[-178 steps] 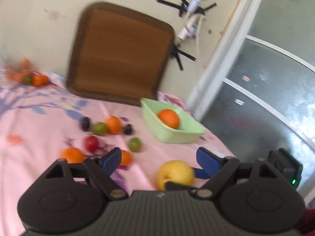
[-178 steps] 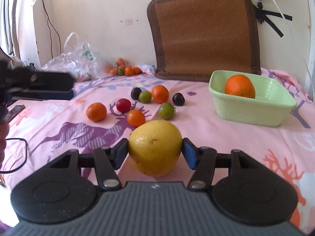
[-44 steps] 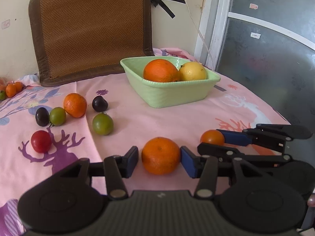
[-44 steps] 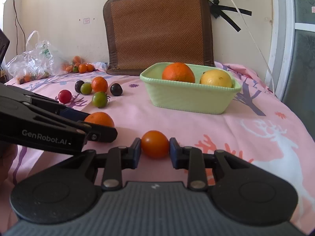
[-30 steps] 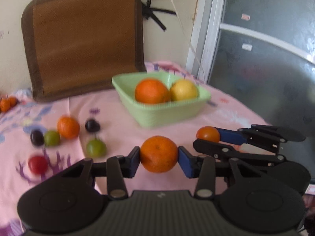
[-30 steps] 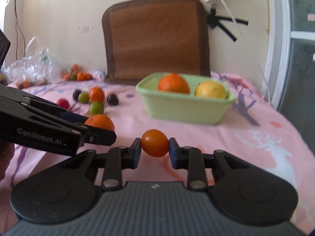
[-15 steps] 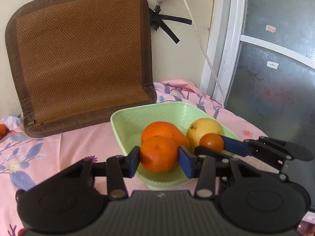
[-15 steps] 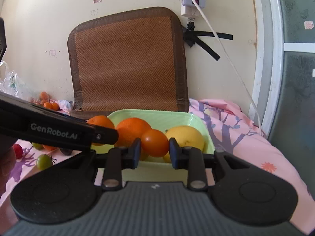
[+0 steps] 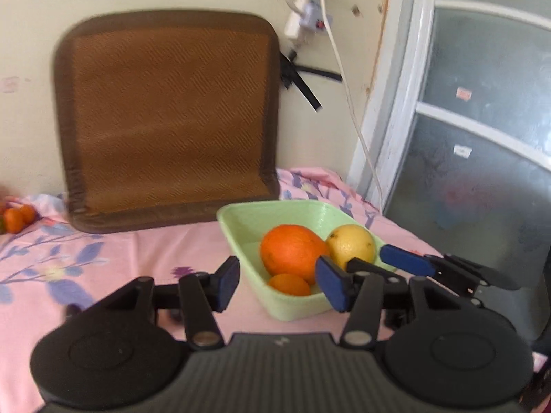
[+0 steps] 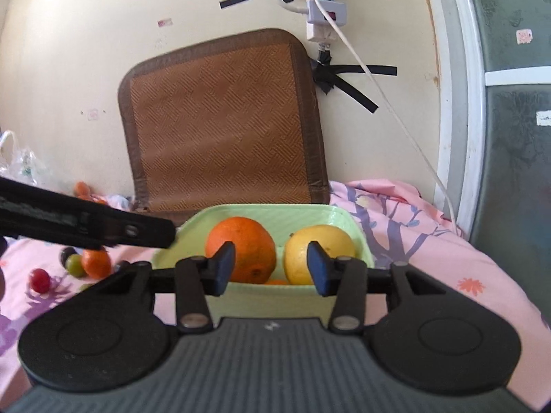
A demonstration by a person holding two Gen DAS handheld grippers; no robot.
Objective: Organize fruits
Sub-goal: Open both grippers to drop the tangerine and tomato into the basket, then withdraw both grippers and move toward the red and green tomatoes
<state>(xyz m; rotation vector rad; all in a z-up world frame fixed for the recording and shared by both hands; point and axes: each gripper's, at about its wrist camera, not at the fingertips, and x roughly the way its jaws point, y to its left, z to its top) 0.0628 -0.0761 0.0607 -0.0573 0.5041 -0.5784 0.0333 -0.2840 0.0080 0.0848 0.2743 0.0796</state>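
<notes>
A light green bowl (image 9: 241, 214) (image 10: 275, 210) on the pink cloth holds a big orange (image 9: 292, 251) (image 10: 241, 247) and a yellow fruit (image 9: 351, 244) (image 10: 320, 251). A small orange (image 9: 289, 284) lies at its near side. My left gripper (image 9: 279, 285) hovers over the bowl's near rim, its jaws opening with nothing between the pads. My right gripper (image 10: 271, 272) is just before the bowl, its jaws opening too and empty. An orange sliver (image 10: 275, 281) shows low between the two big fruits. The left gripper's finger (image 10: 86, 222) crosses the right wrist view.
A brown woven mat (image 9: 168, 120) leans on the wall behind the bowl, under a power strip and cable (image 10: 325, 13). A glass door (image 9: 482, 137) stands at the right. Loose fruits (image 10: 96, 263) lie left of the bowl, with small oranges (image 9: 15, 218) farther back.
Both grippers opened. The small orange left the left gripper and lies in the bowl; the red-orange fruit left the right gripper. Both views shifted a little.
</notes>
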